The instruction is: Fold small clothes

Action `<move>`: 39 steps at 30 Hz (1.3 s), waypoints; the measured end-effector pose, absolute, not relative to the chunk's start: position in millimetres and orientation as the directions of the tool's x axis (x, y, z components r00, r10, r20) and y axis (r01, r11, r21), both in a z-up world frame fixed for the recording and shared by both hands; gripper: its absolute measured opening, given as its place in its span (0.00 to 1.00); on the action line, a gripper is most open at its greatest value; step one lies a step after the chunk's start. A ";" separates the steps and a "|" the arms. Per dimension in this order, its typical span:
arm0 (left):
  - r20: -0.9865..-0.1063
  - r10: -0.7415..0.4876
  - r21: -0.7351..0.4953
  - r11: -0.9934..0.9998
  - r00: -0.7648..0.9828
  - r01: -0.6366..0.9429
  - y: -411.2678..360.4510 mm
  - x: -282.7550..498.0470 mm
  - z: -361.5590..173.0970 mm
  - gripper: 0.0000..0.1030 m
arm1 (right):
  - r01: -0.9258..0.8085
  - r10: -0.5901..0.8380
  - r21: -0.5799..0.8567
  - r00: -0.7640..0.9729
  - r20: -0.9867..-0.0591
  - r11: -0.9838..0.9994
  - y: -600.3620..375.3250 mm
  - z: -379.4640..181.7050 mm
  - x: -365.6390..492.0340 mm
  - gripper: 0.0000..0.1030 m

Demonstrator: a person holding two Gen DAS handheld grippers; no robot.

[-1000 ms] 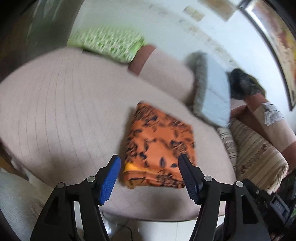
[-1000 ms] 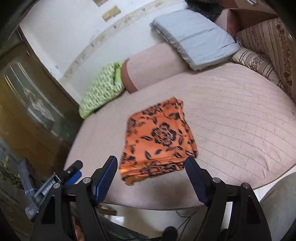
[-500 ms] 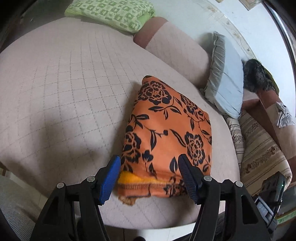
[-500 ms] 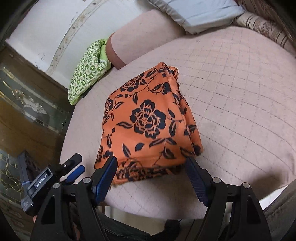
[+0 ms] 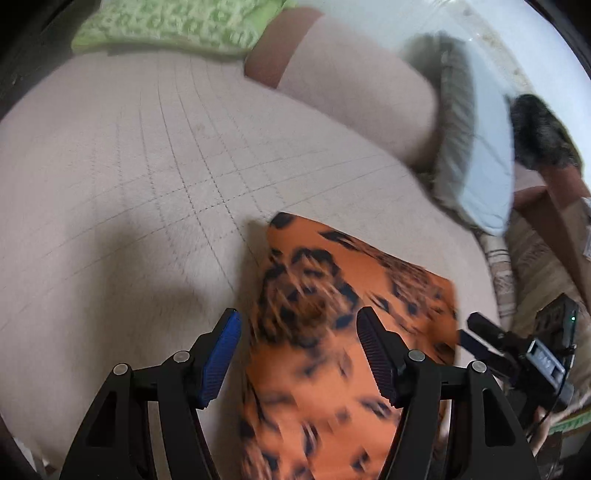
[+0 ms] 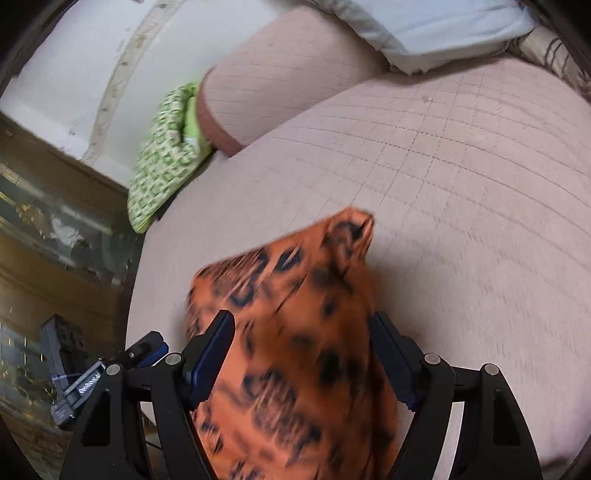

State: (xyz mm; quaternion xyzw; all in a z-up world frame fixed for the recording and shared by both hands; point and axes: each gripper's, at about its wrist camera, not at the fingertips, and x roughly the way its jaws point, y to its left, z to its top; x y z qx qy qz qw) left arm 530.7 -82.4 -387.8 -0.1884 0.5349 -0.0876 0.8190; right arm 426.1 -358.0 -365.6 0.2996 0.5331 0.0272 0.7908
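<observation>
From the left wrist view, we see our left gripper (image 5: 297, 354) tilted down over a folded orange cloth with a black flower print (image 5: 332, 332). Its jaws stand apart, and the cloth's left edge runs up between them: the left finger (image 5: 218, 360) sits over bare bed cover just beside the cloth, while the right finger (image 5: 376, 354) lies over the cloth itself. We cannot tell whether either pad touches the fabric; the picture is blurred. The cloth lies on a pinkish quilted bed cover (image 5: 129, 192), filling the frame from the centre down to 6 o'clock. At 12 o'clock a green patterned pillow (image 5: 177, 26) rests at the far edge, with a pinkish bolster (image 5: 351, 85) at 1 o'clock beside it and a pale blue pillow (image 5: 484, 166) at 2 o'clock. At 4 o'clock we catch part of our right gripper (image 5: 517, 347) at the cloth's right edge.

From the right wrist view, our right gripper (image 6: 301, 354) straddles the same orange cloth (image 6: 295, 332), which reaches from the centre to 6 o'clock. The jaws are closing, with the cloth between them; the left finger (image 6: 210, 358) overlaps its left part and the right finger (image 6: 391, 358) sits at its right edge. The bed cover (image 6: 461, 184) spreads to 3 o'clock. The green pillow (image 6: 166, 155) lies at 10 o'clock, the bolster (image 6: 280, 70) at 12 o'clock, and the blue pillow (image 6: 443, 26) at 1 o'clock. A dark wooden cabinet (image 6: 55, 240) fills 9 o'clock, and the left gripper (image 6: 110, 369) shows at 8 o'clock.
</observation>
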 end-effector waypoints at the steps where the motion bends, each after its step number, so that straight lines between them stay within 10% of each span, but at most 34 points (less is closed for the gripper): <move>1: -0.855 -0.345 -0.404 0.911 0.388 -0.080 -80.8 542.5 -399.4 0.61 | 0.286 0.379 0.519 0.423 -0.823 0.806 -365.8 -377.5 437.5 0.64; 7: -0.769 -0.524 -0.595 0.796 0.367 -0.111 -72.2 581.9 -436.8 0.63 | 0.243 0.453 0.587 0.436 -0.777 0.773 -382.2 -413.1 456.9 0.35; 8: -0.765 -0.531 -0.605 0.786 0.364 -0.125 -70.7 585.7 -442.3 0.58 | 0.248 0.457 0.582 0.417 -0.786 0.774 -380.4 -418.6 460.1 0.19; 13: -0.720 -0.568 -0.632 0.774 0.398 -0.040 -74.3 582.7 -425.8 0.35 | 0.225 0.445 0.565 0.419 -0.792 0.794 -373.5 -403.5 458.2 0.05; 23: -0.780 -0.456 -0.509 0.861 0.428 -0.011 -86.0 586.2 -441.8 0.54 | 0.254 0.391 0.509 0.400 -0.829 0.822 -375.9 -422.7 459.6 0.15; 27: -0.803 -0.404 -0.465 0.885 0.439 -0.036 -75.7 546.8 -425.3 0.52 | 0.240 0.375 0.525 0.472 -0.798 0.816 -383.6 -383.5 430.2 0.69; 39: -0.877 -0.316 -0.351 0.936 0.361 -0.035 -98.9 492.3 -441.2 0.57 | 0.294 0.316 0.420 0.341 -0.885 0.859 -350.3 -410.6 359.7 0.54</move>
